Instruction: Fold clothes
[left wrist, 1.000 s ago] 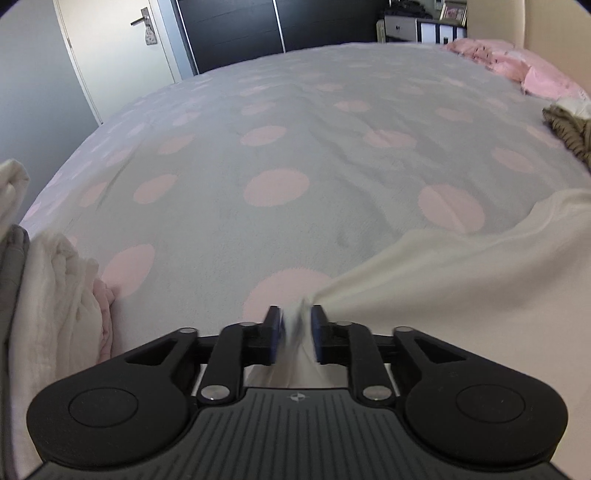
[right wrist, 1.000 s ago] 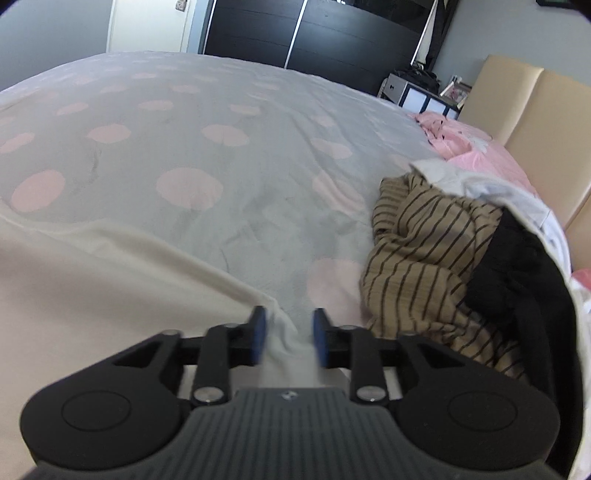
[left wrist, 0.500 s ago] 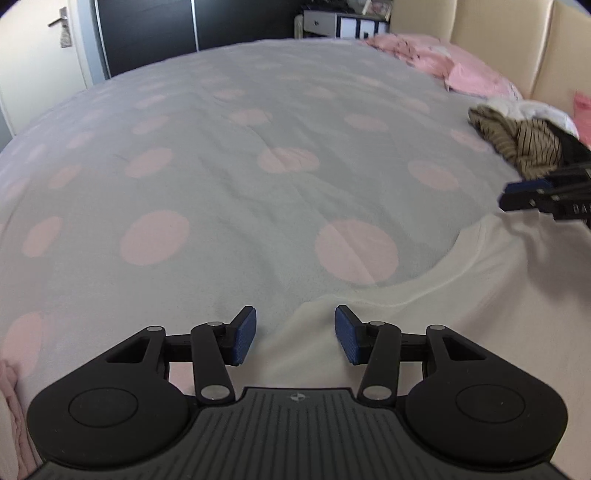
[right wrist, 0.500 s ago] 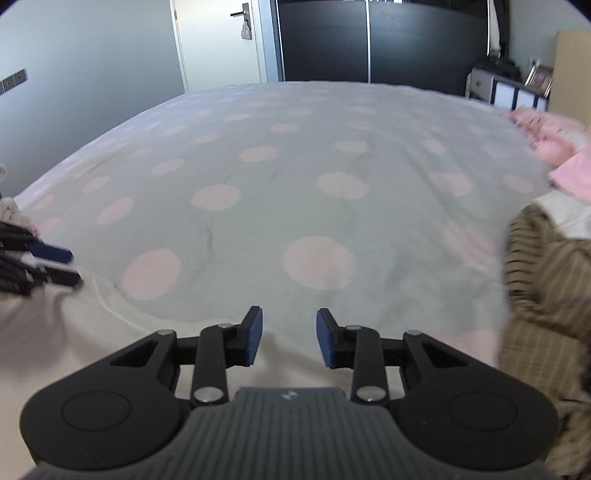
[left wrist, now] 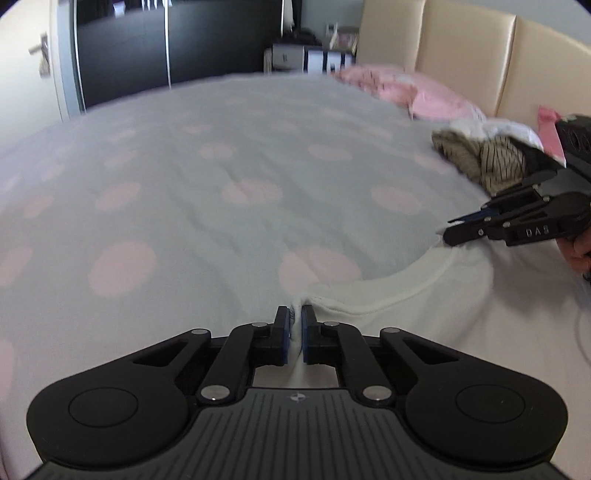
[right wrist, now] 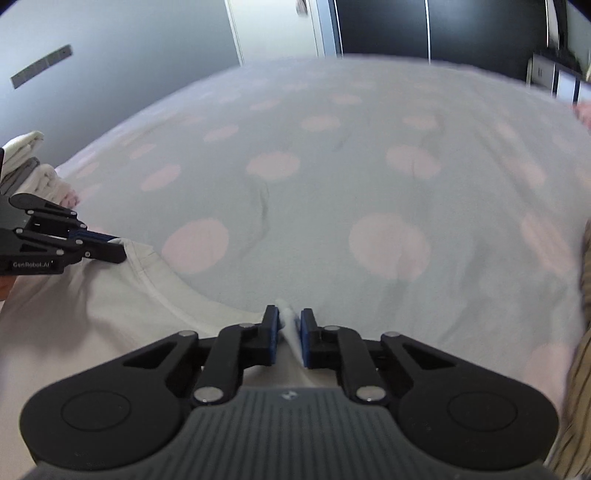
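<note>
At about nine o'clock on the bed (right wrist: 332, 155), right at its edge, sits a stack of folded clothes (right wrist: 35, 162), white and grey pieces with a bit of pink at the bottom. The bedspread is pale grey with big pink dots, a little creased toward the middle, and most of it lies bare.

The cream T-shirt (left wrist: 461, 314) is spread flat across the near side of the bed, at six o'clock, its curved neckline facing the open spread. The left gripper (left wrist: 294, 322) has its jaws clenched on a pinch of cloth at the left end of that neckline; the fabric bunches up white between the blue pads. From the other camera it shows as a black shape coming in from nine o'clock, its tips on the shirt's edge (right wrist: 110, 248).

The right gripper (right wrist: 289, 322) is at the other end of the neckline. Its jaws are closing, with a ridge of the cream cloth standing up between the pads and touching them. A hand (left wrist: 580, 251) is just visible behind it.

At about three o'clock, just beyond the right gripper, a heap of unfolded clothes (left wrist: 480, 158) crowds that side: a tan striped garment with white cloth behind it. It lies near the shirt's right shoulder. Farther up, at one o'clock, pink pillows (left wrist: 413, 94) rest against the beige padded headboard (left wrist: 461, 55). A dark wardrobe (left wrist: 166, 40) and a pale door (right wrist: 273, 26) stand past the foot, at eleven to twelve o'clock.
</note>
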### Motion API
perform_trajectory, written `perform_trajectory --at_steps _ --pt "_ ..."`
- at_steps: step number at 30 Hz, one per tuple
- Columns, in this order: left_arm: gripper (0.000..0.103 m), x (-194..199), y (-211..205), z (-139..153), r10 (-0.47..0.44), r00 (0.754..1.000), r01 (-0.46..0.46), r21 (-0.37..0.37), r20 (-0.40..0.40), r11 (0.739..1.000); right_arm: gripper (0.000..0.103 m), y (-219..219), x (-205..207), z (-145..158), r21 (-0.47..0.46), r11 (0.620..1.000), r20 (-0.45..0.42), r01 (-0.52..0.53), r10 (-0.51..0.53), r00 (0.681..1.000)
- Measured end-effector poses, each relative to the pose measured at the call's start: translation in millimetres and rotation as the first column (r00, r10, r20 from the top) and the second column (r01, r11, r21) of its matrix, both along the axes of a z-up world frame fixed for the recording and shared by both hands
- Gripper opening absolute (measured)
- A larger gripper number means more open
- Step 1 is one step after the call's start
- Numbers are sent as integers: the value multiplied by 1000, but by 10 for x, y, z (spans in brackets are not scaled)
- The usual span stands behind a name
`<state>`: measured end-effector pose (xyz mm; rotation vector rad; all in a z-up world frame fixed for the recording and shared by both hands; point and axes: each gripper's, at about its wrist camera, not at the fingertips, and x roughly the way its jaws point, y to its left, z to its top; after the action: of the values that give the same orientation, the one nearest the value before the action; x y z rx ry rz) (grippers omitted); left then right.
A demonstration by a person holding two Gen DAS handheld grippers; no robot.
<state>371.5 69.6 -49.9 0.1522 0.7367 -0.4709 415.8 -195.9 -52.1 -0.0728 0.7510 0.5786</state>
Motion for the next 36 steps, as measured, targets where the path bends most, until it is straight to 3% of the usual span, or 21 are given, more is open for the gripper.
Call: perform_trajectory --at_steps 3,7,10,12,17,23,28,31,36 --pt "4 111 -46 11 60 998 -60 36 11 998 13 53 -38 75 -29 1000 102 -4 7 995" --pt "4 210 -110 -155 85 995 -80 100 -53 992 15 175 49 -79 -98 995 67 1 6 998" --pt "6 220 -96 -216 122 990 -111 132 -77 985 25 181 95 -183 -126 992 18 31 -29 999" --pt "12 173 -37 -163 149 986 -139 112 -79 984 32 100 71 -111 -98 993 18 70 -68 998" --pt "20 -161 131 132 176 984 -173 75 -35 982 33 -251 -135 277 -73 989 57 125 -121 991" --pt "29 -779 247 507 167 986 -166 61 -16 984 37 -906 -707 717 -76 968 84 239 -232 969" --pt "31 -1309 288 723 177 984 -176 58 -25 983 39 -1326 -1341 889 -102 940 86 326 -318 944" --pt "39 -1610 306 779 187 982 -185 49 -36 981 50 -1479 -1731 868 -124 925 66 360 -354 933" --pt "40 -2034 297 776 207 976 -207 19 -64 978 64 -1521 -2188 550 -245 906 44 346 -346 937"
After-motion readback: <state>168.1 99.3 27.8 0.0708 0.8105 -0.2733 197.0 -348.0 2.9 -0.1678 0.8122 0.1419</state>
